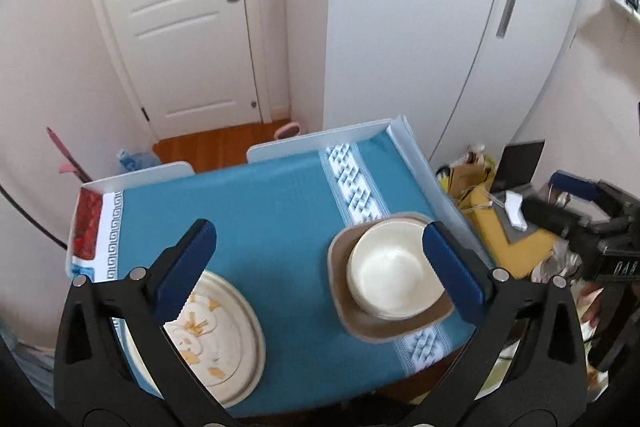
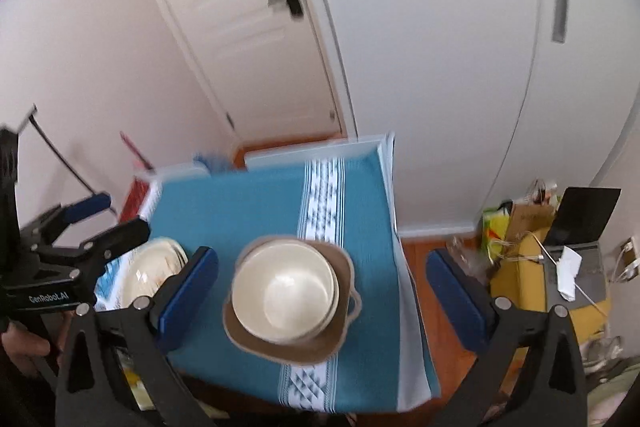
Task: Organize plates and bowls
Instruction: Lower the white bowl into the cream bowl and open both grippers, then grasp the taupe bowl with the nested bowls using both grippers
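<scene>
A cream bowl [image 1: 394, 271] sits nested in a brown squarish dish [image 1: 360, 327] at the right of the blue tablecloth [image 1: 264, 211]. A cream plate with a yellow pattern [image 1: 216, 343] lies at the near left. My left gripper [image 1: 320, 271] is open and empty, held above the cloth between plate and bowl. In the right wrist view the bowl [image 2: 284, 291] and brown dish [image 2: 296, 347] lie between the fingers of my right gripper [image 2: 322, 289], which is open and empty above them. The plate [image 2: 154, 275] lies at the left, under the left gripper [image 2: 108, 219].
The table has a raised white rim [image 1: 352, 131]. A white door [image 1: 176, 19] and a white cabinet [image 1: 420, 27] stand behind it. Bags, a laptop and clutter [image 2: 560, 247] lie on the floor to the right. A red packet [image 1: 86, 223] lies at the cloth's left edge.
</scene>
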`<state>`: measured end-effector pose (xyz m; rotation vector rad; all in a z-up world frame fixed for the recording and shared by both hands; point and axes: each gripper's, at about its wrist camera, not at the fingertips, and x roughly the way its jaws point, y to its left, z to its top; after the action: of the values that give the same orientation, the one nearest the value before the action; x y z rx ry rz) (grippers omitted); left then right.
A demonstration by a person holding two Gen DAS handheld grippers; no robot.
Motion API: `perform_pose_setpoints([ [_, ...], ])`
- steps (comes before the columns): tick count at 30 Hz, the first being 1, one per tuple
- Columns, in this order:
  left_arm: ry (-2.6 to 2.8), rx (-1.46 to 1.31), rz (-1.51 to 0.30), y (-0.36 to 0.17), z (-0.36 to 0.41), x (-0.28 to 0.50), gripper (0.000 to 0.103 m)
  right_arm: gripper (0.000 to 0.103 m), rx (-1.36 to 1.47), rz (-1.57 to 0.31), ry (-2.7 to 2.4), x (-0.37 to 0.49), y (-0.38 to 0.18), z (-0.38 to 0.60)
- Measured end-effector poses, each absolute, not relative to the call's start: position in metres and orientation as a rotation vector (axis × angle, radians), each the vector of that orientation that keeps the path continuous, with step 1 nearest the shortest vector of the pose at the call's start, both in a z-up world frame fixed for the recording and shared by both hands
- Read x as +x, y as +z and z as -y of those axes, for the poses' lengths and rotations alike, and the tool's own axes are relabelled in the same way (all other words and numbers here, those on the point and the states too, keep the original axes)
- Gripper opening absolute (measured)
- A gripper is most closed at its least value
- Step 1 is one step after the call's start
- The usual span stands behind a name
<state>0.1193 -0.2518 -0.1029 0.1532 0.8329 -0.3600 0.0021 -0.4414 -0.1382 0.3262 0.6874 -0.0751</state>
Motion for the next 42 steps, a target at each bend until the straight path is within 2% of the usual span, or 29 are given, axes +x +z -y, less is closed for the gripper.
perform_pose_setpoints([
  [7, -0.377, 0.189, -0.960, -0.155, 0.236, 0.119, 0.103, 0.103, 0.241, -0.928, -0.239, 0.003, -0.184, 0.435],
  [13, -0.414, 0.244, -1.090, -0.199, 0.240, 0.126, 0.102, 0.103, 0.263, -1.089, -0.164, 0.020, -0.228, 0.433],
  [17, -0.429, 0.304, -1.162, -0.223, 0.251, 0.141, 0.097, 0.102, 0.223, -1.167, -0.127, 0.036, -0.243, 0.428],
  [20, -0.432, 0.298, -1.206, -0.236, 0.254, 0.147, 0.091, 0.096, 0.228, -1.212, -0.092, 0.043, -0.254, 0.426],
  [24, -0.451, 0.322, -1.251, -0.250, 0.266, 0.152, 0.087, 0.074, 0.192, -1.268, -0.022, 0.053, -0.265, 0.418],
  [26, -0.465, 0.327, -1.270, -0.258, 0.271, 0.155, 0.077, 0.069, 0.126, -1.307, 0.003, 0.060, -0.272, 0.411],
  [30, -0.468, 0.303, -1.298, -0.273, 0.275, 0.161, 0.069, 0.063, 0.073, -1.322, 0.052, 0.069, -0.281, 0.406],
  [33, -0.487, 0.275, -1.318, -0.285, 0.279, 0.165, 0.057, 0.055, 0.033, -1.314, 0.075, 0.074, -0.290, 0.403],
  [34, -0.487, 0.280, -1.314, -0.290, 0.282, 0.165, 0.050, 0.054, 0.020, -1.309, 0.079, 0.076, -0.292, 0.402],
  [36, -0.491, 0.294, -1.306, -0.295, 0.288, 0.166, 0.043, 0.052, 0.010, -1.286, 0.084, 0.076, -0.297, 0.403],
  [37, -0.501, 0.293, -1.300, -0.298, 0.291, 0.166, 0.038, 0.049, 0.023, -1.276, 0.091, 0.076, -0.299, 0.404],
  [38, -0.522, 0.275, -1.299, -0.299, 0.291, 0.166, 0.028, 0.047, 0.043, -1.264, 0.102, 0.076, -0.301, 0.405],
  [40, -0.554, 0.258, -1.291, -0.300, 0.293, 0.163, 0.017, 0.034, 0.063, -1.230, 0.126, 0.075, -0.302, 0.406],
  [42, -0.561, 0.304, -1.254, -0.300, 0.299, 0.157, 0.014, 0.027, 0.052, -1.187, 0.129, 0.074, -0.302, 0.405],
])
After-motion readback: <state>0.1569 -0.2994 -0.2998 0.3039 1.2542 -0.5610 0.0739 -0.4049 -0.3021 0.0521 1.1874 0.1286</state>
